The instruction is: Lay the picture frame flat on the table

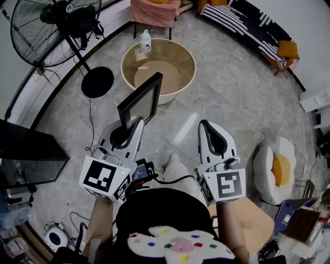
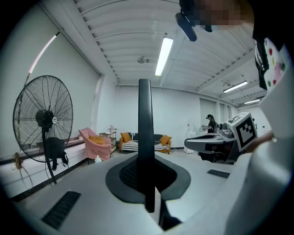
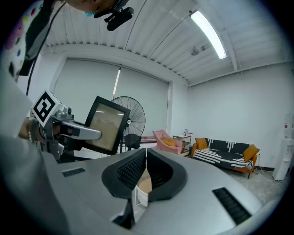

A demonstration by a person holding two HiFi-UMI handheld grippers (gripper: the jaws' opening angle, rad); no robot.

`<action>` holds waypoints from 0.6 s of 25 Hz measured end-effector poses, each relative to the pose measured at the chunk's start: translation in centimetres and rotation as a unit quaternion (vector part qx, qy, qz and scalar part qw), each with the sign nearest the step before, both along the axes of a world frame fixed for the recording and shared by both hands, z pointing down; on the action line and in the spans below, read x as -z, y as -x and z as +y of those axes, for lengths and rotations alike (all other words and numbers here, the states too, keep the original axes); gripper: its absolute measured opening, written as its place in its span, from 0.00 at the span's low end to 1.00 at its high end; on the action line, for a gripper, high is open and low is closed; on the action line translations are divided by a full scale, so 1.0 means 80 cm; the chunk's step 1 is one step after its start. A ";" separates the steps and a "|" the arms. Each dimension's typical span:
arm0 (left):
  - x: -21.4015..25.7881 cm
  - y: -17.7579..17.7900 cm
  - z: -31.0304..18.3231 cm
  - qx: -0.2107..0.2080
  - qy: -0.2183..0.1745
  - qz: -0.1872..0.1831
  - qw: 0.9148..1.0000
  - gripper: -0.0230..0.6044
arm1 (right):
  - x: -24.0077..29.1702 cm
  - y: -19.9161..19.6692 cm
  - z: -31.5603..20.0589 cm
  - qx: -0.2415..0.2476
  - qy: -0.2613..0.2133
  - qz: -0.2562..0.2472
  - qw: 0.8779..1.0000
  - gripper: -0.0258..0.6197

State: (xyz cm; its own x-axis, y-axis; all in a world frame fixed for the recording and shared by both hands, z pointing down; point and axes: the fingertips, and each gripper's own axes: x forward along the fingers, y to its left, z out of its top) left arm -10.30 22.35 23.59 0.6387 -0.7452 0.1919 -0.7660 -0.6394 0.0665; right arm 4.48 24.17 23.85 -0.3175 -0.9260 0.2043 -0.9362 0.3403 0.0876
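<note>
Black-edged, the picture frame (image 1: 140, 101) is hanging upright in the air at about eleven o'clock from the person. The left gripper (image 1: 133, 126) is clamping its lower edge. The right gripper (image 1: 205, 128) is hovering at one o'clock, closed on nothing. The person is carrying the frame, I judge; next it needs bringing over the round beige table (image 1: 178, 93) at twelve o'clock and tipping flat. Counted: one frame, one table, one bottle (image 1: 146, 40), two grippers.

A fan (image 1: 51, 31) is standing left of the left gripper (image 1: 138, 122) on the grey floor (image 1: 232, 98). Far ahead, what seems a pink-draped chair (image 1: 152, 11) and a striped sofa (image 1: 245, 23) are sitting near white walls (image 2: 179, 110); a strip light (image 2: 163, 56) is glowing overhead.
</note>
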 end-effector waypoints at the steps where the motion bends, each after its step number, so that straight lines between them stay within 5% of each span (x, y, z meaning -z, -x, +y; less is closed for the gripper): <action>1: 0.000 0.001 -0.001 0.000 0.000 0.000 1.000 0.07 | -0.001 0.001 0.000 -0.001 0.001 0.000 1.000 0.09; 15: -0.019 -0.022 -0.050 0.002 0.004 -0.027 1.000 0.07 | -0.029 -0.012 -0.061 0.016 0.022 0.001 1.000 0.09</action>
State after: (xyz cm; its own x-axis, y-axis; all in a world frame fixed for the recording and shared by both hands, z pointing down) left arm -8.56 18.32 25.14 0.6239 -0.7463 0.2319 -0.7713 -0.6358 0.0294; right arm 5.43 19.30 26.17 -0.3464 -0.9053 0.2457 -0.9246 0.3738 0.0736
